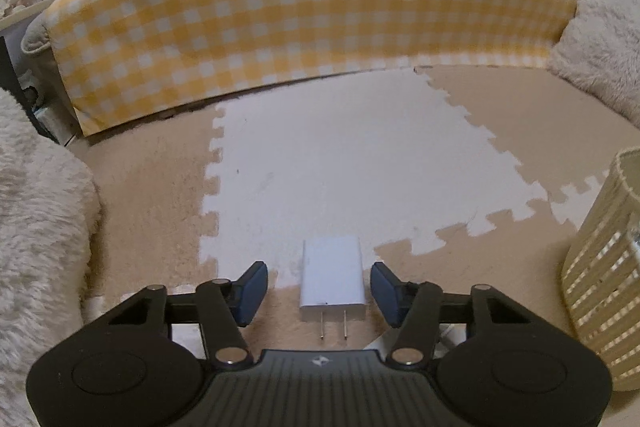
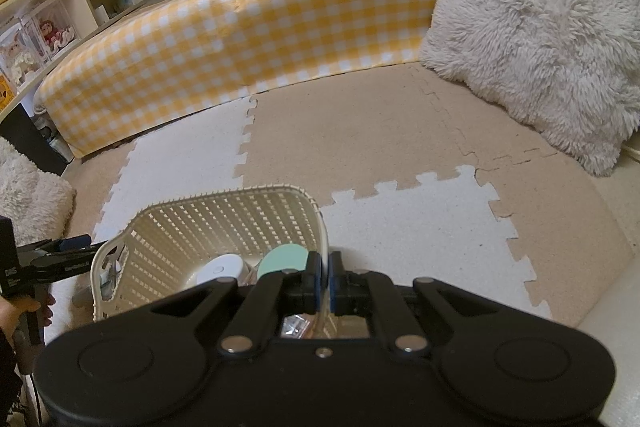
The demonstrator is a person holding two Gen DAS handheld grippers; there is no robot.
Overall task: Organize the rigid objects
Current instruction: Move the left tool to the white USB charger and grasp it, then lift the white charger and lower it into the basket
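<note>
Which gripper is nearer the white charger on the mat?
Left. The left gripper straddles the white charger, pads not touching. The right gripper is shut on the basket rim.

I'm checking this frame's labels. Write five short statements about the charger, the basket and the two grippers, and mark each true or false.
1. The white charger lies on the foam mat between the left gripper's pads. True.
2. The charger's prongs point away from the camera. False: they point toward it.
3. The left gripper's pads press the charger. False: gaps show on both sides.
4. The right gripper is shut on the basket rim. True.
5. The basket is empty. False: a white object and a mint green one lie inside.
</note>
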